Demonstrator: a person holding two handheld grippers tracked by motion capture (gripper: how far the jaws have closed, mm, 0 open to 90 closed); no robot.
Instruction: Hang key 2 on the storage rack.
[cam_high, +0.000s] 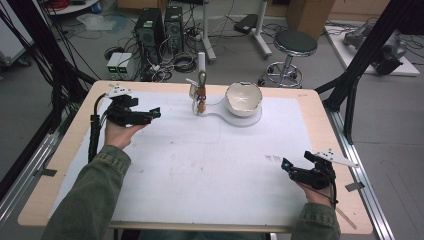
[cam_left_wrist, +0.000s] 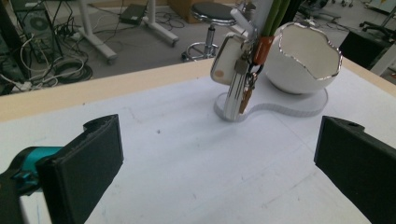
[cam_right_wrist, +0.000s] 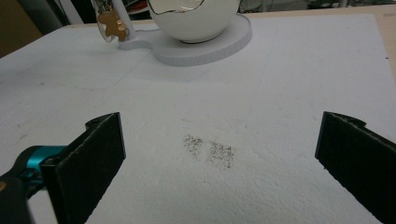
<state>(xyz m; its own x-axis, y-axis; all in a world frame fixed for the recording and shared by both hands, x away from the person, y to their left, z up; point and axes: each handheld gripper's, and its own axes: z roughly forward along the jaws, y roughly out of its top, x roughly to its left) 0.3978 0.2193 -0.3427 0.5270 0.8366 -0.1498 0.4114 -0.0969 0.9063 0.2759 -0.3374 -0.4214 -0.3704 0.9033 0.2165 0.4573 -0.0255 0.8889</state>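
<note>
Two grippers, both with jaws spread and empty; the left gripper (cam_high: 150, 114) sits nearer the key bunch (cam_high: 200, 97), which hangs upright on its stand beside the bowl (cam_high: 243, 98), at about two o'clock; right gripper (cam_high: 291, 167) waits well apart on the surface (cam_high: 210, 170).

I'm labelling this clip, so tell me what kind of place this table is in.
Probably a robotics or electronics lab: two black computer towers stand on the grey floor amid tangled cables, a round black stool sits behind the table, and black metal frame struts flank it.
</note>
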